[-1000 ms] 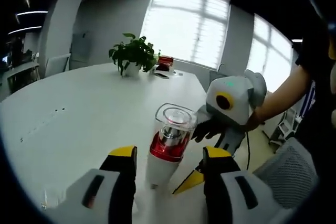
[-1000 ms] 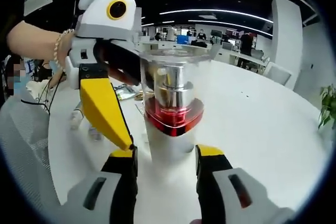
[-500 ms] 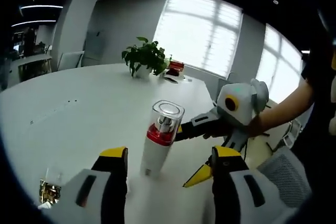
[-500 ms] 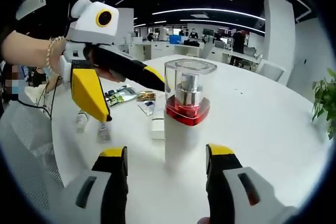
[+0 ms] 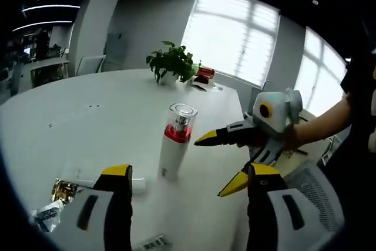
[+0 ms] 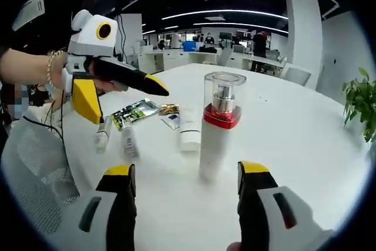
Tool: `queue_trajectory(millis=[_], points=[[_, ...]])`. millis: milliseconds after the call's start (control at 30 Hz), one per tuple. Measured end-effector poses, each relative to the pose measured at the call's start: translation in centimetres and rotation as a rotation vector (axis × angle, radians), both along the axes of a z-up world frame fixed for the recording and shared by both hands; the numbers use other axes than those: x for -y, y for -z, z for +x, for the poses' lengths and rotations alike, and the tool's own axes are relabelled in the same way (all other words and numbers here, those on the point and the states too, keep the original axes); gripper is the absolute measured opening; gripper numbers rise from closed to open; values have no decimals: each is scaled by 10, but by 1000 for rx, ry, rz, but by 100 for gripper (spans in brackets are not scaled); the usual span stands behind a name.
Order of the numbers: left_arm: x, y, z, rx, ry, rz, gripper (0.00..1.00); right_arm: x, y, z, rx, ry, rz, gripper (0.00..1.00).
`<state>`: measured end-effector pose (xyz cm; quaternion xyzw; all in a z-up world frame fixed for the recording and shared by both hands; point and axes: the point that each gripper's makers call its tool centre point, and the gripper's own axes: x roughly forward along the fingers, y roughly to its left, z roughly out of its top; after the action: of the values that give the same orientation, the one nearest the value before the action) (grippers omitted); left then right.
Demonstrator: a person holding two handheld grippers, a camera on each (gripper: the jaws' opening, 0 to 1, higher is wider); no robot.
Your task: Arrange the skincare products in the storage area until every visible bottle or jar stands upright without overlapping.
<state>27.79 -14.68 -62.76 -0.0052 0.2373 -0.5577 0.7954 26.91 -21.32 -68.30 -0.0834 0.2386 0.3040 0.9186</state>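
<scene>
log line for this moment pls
left gripper: open | right gripper: open | pump bottle: upright on table, free | tubes: lying flat

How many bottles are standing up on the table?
1: the white pump bottle with a red collar and clear cap, mid-table between both open grippers. The tubes and sachets beside it lie flat.

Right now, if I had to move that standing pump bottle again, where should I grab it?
Grip the pump bottle on its white lower body, below the red collar, jaws closing level from the sides. It stands upright and free; the clear cap looks slick and might pull off. The right gripper already faces it, open.
</scene>
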Motion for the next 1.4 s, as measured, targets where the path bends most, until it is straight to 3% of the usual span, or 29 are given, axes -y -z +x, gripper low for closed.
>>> queue_trajectory(millis=[333,567,767,967,1400], points=[[-50,-2,-22,-13,-115,-1,81,-13,-8,-18,-8,31,36,81],[-89,-6,-35,-27,-247,-44,88,-18,-9,-34,-23,41,35,83],[-120,2,-48,-45,-322,-28,98,-22,-15,-42,-18,49,48,82],[-141,3,-63,-78,-401,-52,99,-27,-19,-48,-23,55,52,82],[-184,12,-80,-67,-531,-4,99,-32,-19,-56,-36,53,37,82]])
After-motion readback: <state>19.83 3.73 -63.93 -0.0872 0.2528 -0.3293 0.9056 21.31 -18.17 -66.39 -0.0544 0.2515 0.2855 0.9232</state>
